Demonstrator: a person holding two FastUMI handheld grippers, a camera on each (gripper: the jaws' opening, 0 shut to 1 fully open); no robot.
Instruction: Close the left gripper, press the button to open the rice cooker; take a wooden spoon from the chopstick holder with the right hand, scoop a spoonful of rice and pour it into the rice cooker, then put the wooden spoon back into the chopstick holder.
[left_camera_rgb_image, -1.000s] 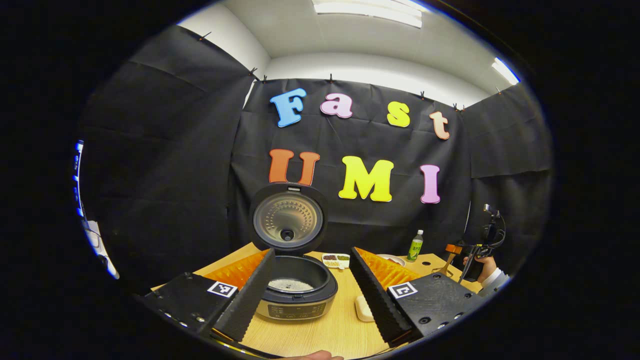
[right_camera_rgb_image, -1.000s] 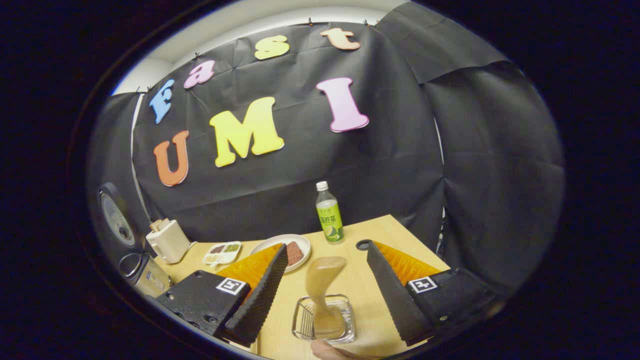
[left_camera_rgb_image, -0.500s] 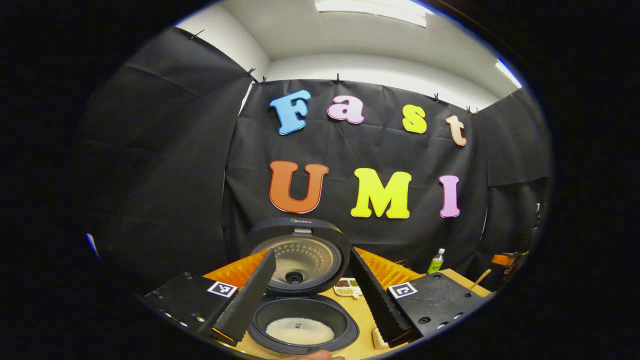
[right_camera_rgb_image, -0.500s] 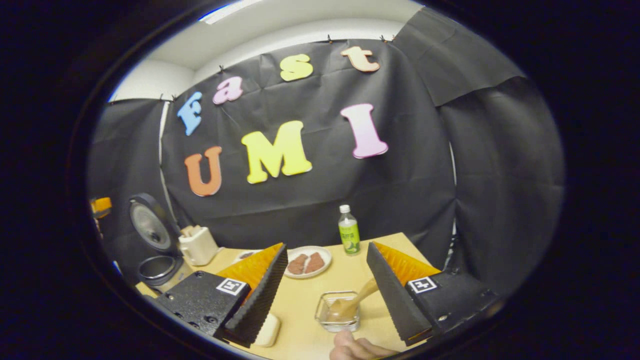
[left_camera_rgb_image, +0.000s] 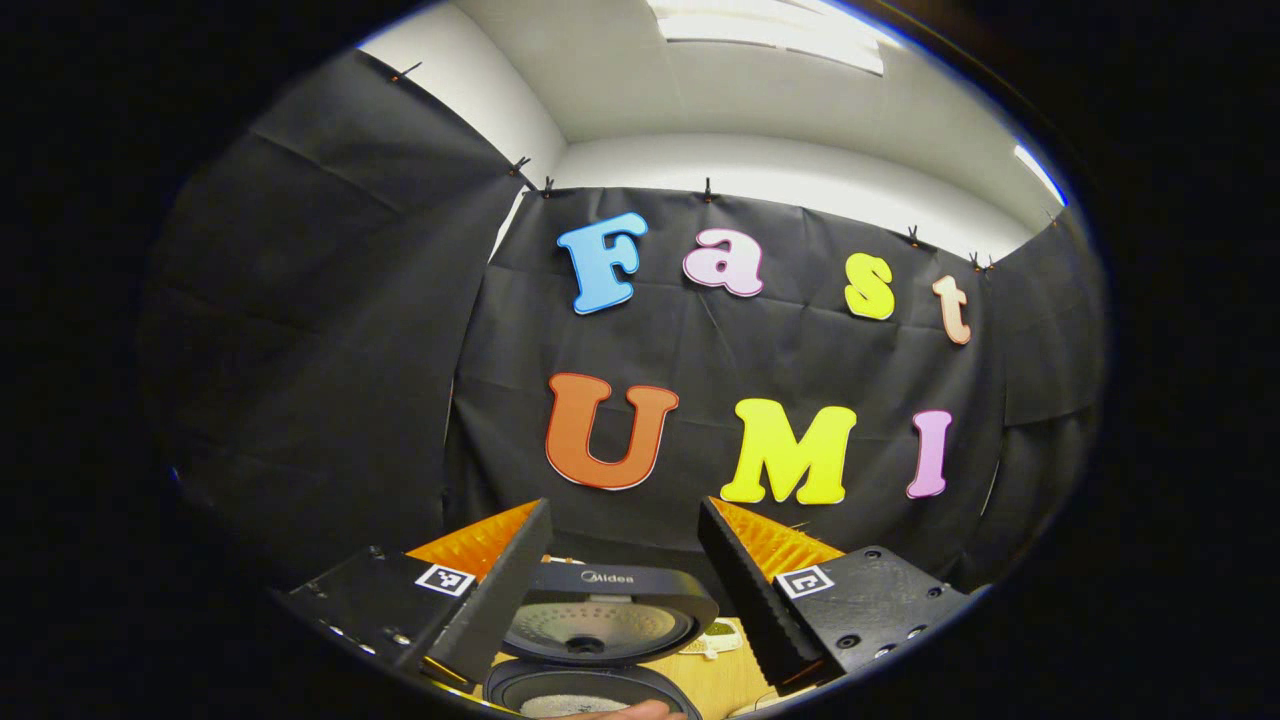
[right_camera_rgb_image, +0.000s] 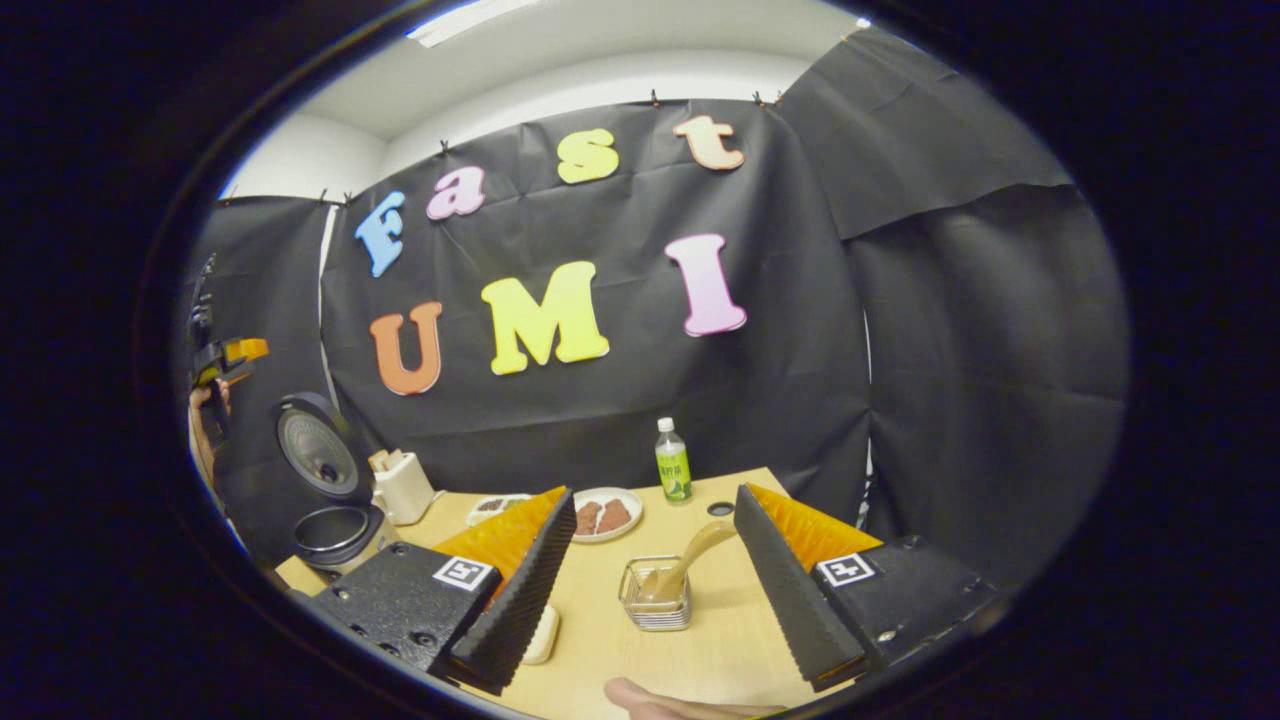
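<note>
The rice cooker (left_camera_rgb_image: 600, 625) lid seemingly reads "Midea".

A wooden table (right_camera_rgb_image: 720, 640) carries everything. At its far left the rice cooker (right_camera_rgb_image: 335, 530) stands with its lid up, and a pale holder (right_camera_rgb_image: 403, 487) sits just beside it. Toward the back edge are a small sectioned dish (right_camera_rgb_image: 490, 505), a plate (right_camera_rgb_image: 603, 515) with brown pieces, and an upright bottle (right_camera_rgb_image: 673, 462). Nearer the front stands a wire holder (right_camera_rgb_image: 655, 605) with a wooden spoon (right_camera_rgb_image: 690, 555) leaning in it, and a pale block (right_camera_rgb_image: 542, 634) lies to its left.
</note>
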